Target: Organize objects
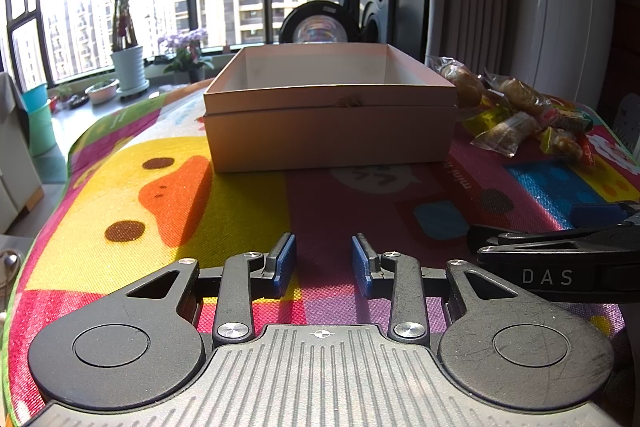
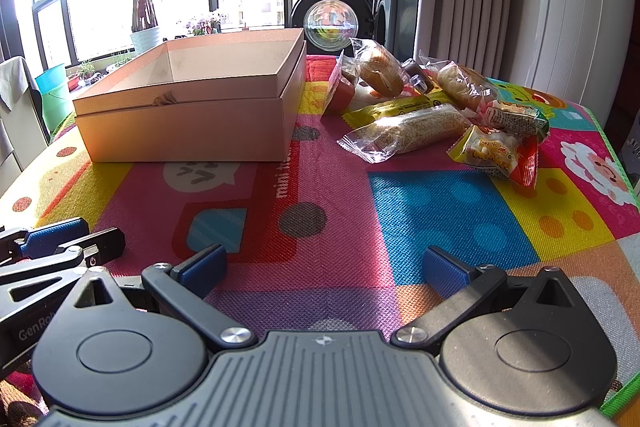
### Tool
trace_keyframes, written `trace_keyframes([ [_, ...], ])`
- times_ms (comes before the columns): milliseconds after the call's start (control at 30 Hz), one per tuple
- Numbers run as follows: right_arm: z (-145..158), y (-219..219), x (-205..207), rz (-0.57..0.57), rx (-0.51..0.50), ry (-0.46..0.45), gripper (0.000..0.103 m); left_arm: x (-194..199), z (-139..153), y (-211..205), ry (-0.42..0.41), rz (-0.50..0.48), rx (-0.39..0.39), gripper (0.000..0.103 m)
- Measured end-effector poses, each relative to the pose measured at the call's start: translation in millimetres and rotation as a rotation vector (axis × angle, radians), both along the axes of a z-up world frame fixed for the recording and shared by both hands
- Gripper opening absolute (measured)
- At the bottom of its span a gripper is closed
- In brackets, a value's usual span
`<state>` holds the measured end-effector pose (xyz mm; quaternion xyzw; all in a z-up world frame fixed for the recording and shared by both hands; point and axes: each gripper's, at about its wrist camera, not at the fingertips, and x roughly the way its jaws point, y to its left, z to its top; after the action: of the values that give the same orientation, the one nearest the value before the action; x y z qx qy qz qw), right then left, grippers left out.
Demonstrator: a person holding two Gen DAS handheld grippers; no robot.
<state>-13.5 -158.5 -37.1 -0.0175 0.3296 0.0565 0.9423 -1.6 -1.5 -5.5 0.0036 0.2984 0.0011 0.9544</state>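
An empty pink cardboard box (image 1: 328, 131) (image 2: 188, 123) sits on the colourful play mat, nested in its lid. To its right lies a pile of wrapped snacks (image 2: 440, 115) (image 1: 516, 111): bread rolls, a long cereal bar (image 2: 404, 137) and a yellow-red packet (image 2: 496, 155). My left gripper (image 1: 324, 263) rests low on the mat in front of the box, open by a narrow gap, nothing between its blue pads. My right gripper (image 2: 324, 267) is wide open over the mat, short of the snacks, holding nothing. Each gripper shows at the edge of the other's view.
The mat (image 2: 440, 219) covers a table whose edges fall away left and right. Behind the box stands a round black-framed glass object (image 2: 330, 19). Speakers, curtains, windows and potted plants (image 1: 124, 59) lie beyond.
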Motion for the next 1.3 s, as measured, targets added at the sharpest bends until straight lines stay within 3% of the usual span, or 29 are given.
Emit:
trace_keyframes([
  [467, 0.2, -2.4, -1.1, 0.021, -0.003, 0.007, 0.103, -0.7, 0.7, 5.3, -0.004, 0.001, -0.015, 0.036],
  [733, 9.9, -5.8, 12.1, 0.079, -0.014, 0.112, 0.103, 1.4, 3.7, 11.4, 0.005, -0.041, -0.028, 0.037],
  [933, 15.2, -3.1, 22.2, 0.072, -0.024, 0.194, 0.103, 8.3, 28.1, 38.1, -0.032, -0.042, -0.068, 0.036],
  [1067, 14.3, -3.3, 18.4, 0.072, -0.023, 0.184, 0.103, 36.3, 54.5, 67.9, -0.090, 0.014, -0.101, 0.036],
  [1200, 13.9, -3.5, 15.6, 0.077, -0.024, 0.171, 0.103, 92.3, 76.5, 95.8, -0.119, 0.089, -0.098, 0.036],
  [1300, 13.2, -4.1, 13.1, 0.084, -0.024, 0.154, 0.103, 131.8, 77.5, 106.1, -0.078, 0.086, -0.142, 0.036],
])
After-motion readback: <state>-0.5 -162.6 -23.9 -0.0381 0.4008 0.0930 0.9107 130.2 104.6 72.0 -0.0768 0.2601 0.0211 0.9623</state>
